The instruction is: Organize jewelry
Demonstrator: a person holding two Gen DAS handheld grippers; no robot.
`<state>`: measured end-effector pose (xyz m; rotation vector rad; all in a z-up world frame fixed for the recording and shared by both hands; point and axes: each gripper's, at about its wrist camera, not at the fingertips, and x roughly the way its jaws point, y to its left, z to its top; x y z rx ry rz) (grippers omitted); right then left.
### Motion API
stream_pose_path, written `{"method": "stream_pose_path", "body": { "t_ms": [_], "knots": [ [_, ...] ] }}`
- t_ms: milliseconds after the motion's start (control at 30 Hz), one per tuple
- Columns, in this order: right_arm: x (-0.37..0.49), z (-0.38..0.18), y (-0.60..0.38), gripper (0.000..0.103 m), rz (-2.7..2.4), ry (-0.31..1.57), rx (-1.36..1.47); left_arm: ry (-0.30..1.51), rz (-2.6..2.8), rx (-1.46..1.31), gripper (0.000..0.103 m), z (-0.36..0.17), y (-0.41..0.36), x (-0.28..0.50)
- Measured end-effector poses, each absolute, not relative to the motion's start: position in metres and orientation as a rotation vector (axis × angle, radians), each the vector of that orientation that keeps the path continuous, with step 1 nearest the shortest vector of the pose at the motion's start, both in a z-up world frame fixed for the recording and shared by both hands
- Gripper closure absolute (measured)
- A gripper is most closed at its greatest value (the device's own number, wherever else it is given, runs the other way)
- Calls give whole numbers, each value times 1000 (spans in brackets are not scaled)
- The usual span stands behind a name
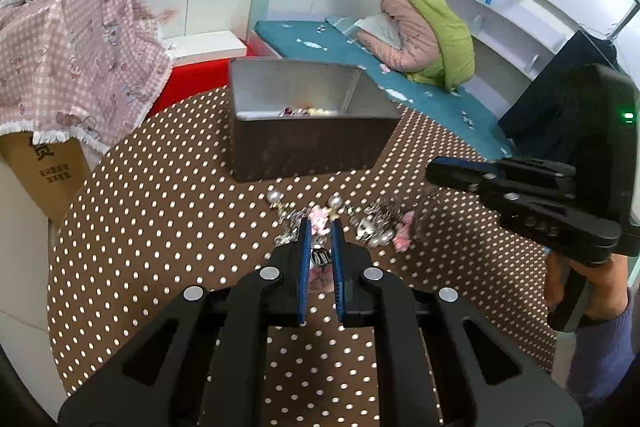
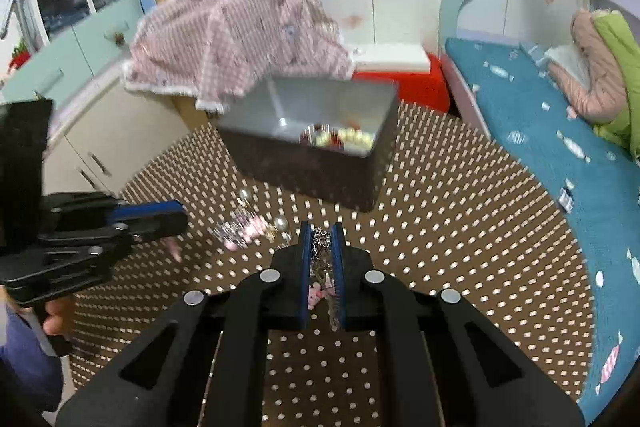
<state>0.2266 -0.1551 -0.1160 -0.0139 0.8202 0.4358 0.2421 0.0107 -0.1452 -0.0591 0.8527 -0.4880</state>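
A dark tin box with a silver inside stands open on the dotted brown table; several jewelry pieces lie in it. It also shows in the right wrist view, with jewelry inside. My left gripper is shut on a silver and pink jewelry piece amid a loose pile of pearls and silver pieces on the table. My right gripper is shut on a silver chain with pink charms, lifted above the table. Loose pieces lie to its left.
A cardboard box under a pink checked cloth stands left of the table. A red and white box sits behind the tin. A bed with teal cover and a pink-green jacket lies to the right.
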Motion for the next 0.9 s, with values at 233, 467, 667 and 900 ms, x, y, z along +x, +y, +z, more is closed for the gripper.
{"method": "stream_pose_path", "body": {
  "t_ms": [233,467,667,900],
  "knots": [
    [207,-58,-155,94,467,705,-15,812,-526,-73,93,-108,4,247],
    [211,-17,-151,94,463,628,-34,772,-558,-76,93,-66,-6,260],
    [222,17,-145,94,459,556,-58,738,-544,-48,93,-36,-14,276],
    [246,46,-141,94,455,497,-50,693,-531,-47,93,-2,-21,304]
  ]
}}
